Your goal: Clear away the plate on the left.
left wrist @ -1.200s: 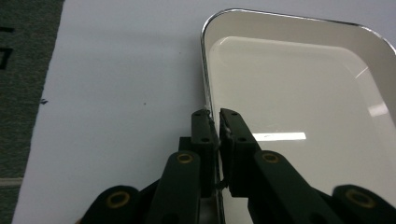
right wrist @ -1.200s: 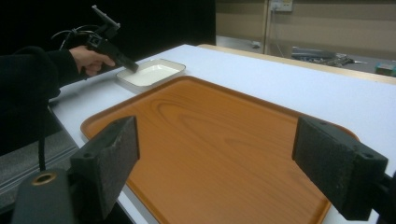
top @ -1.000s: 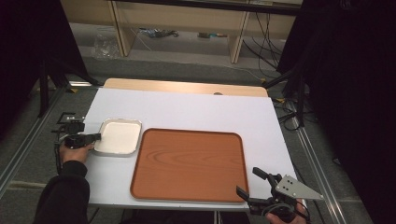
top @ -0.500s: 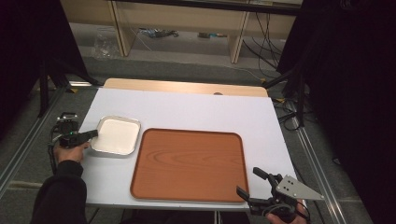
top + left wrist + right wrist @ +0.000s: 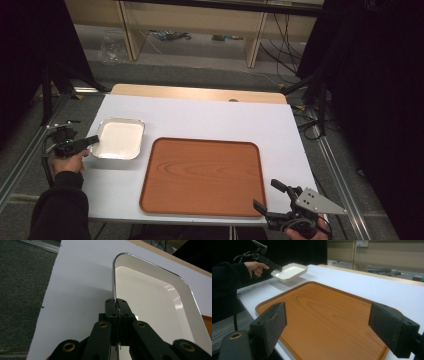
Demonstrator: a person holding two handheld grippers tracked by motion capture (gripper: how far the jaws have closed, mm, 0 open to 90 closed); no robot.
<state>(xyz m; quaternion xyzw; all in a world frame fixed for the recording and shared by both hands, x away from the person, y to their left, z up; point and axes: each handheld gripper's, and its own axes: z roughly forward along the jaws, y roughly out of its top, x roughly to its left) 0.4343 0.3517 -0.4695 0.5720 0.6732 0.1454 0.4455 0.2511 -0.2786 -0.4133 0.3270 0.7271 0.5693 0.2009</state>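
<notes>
Left gripper (image 5: pixel 92 141) pinches the glossy white rounded-rectangle dish (image 5: pixel 120 138) (thin metallic rim); right gripper (image 5: pixel 272 194) gapes over woodgrain tray (image 5: pixel 202 175).

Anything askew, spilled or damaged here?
No spill or damage. The white dish sits tilted, lifted off the table because the left gripper clamps its rim. The wooden tray lies flat.

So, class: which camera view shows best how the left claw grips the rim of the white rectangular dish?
The left gripper view: the left claw is shut on the white rectangular dish, pinching its thin rim. The high view shows the dish whole but small; the right gripper view shows it far off.
</notes>
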